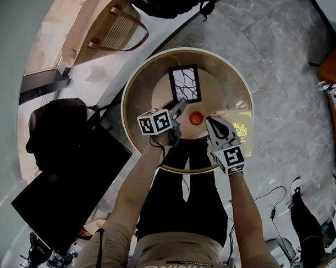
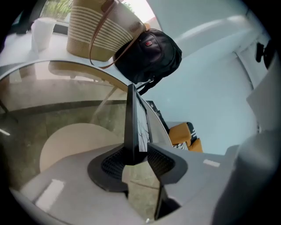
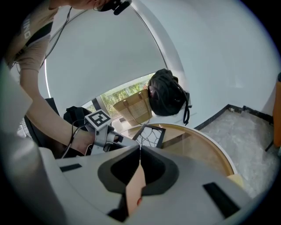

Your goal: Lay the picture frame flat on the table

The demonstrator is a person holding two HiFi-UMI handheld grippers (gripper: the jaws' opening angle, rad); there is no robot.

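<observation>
The black picture frame with a branch-pattern print lies on the round glass table, at its far side. My left gripper reaches its near corner. In the left gripper view the frame shows edge-on between the jaws of that gripper; the left pad is against it and a narrow gap shows on the right, so the jaws stand open around it. My right gripper hovers to the right over the table, apart from the frame, its jaws shut and empty. The right gripper view shows the frame beyond them.
A small orange ball sits on the table between the two grippers. A woven bag and a black backpack stand beyond the table. A dark seat is at the left, and cables lie on the stone floor.
</observation>
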